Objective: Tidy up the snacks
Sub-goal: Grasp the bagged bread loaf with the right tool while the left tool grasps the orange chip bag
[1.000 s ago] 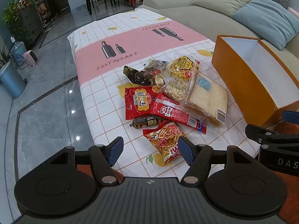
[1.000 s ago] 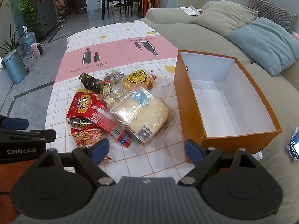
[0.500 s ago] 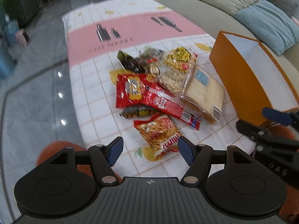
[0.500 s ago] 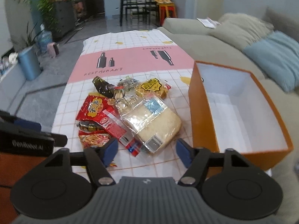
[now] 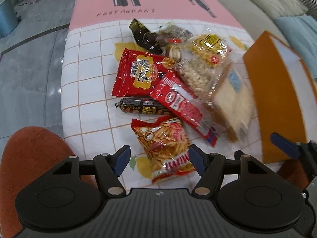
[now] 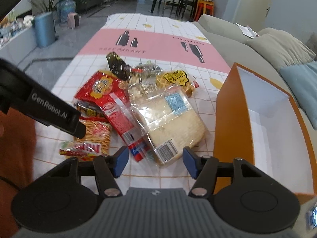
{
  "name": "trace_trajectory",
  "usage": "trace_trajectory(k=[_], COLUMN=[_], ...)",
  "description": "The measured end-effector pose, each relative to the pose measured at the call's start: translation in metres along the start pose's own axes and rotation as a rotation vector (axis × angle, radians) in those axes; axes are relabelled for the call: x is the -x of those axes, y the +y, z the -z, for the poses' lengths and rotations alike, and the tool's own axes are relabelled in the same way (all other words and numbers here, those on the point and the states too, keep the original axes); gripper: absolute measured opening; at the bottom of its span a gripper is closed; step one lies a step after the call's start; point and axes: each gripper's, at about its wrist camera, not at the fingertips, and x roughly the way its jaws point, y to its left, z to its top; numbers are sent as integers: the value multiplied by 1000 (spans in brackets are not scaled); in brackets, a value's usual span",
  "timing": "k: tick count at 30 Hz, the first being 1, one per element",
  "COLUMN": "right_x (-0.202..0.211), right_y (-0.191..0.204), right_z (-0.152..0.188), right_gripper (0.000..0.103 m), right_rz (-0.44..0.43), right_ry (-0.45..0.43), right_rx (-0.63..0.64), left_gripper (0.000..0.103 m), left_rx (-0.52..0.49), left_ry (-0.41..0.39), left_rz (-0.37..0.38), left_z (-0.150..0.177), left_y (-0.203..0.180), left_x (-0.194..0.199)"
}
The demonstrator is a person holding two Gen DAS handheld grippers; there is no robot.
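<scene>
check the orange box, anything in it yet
Empty as far as shown: the orange box shows only bare white lining inside, and the snacks all lie on the tablecloth beside it.

The snacks are heaped on the checked cloth beside the open orange box [image 6: 229, 119], whose white inside is seen bare; nearest the box a clear-wrapped pale cracker pack [image 6: 174, 123] is laid flat with a blue label; a long red biscuit pack [image 6: 120, 119] is angled beyond it from the box; a red stick-snack bag [image 5: 166, 144], a dark sausage [image 5: 142, 109] and a red pouch [image 5: 138, 73] are found farther off; a yellow waffle pack [image 6: 174, 78] lies behind.
</scene>
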Motion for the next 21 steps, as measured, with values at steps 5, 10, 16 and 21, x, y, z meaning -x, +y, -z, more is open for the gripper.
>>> trace_trajectory(k=[5, 10, 16, 21], right_x=[-20, -39, -56, -69], right_y=[6, 9, 2, 0], right_z=[-3, -10, -12, -7], right_gripper=[66, 67, 71, 73], right_rz=[3, -4, -15, -51], right_ry=[-7, -16, -1, 40], right_rx=[90, 151, 126, 71], left_gripper=[79, 79, 79, 77], left_rx=[20, 25, 6, -4], left_ry=[56, 87, 108, 128], left_rz=[-16, 2, 9, 7], left_z=[-5, -8, -13, -15], left_y=[3, 2, -5, -9], left_x=[-20, -31, -38, -45])
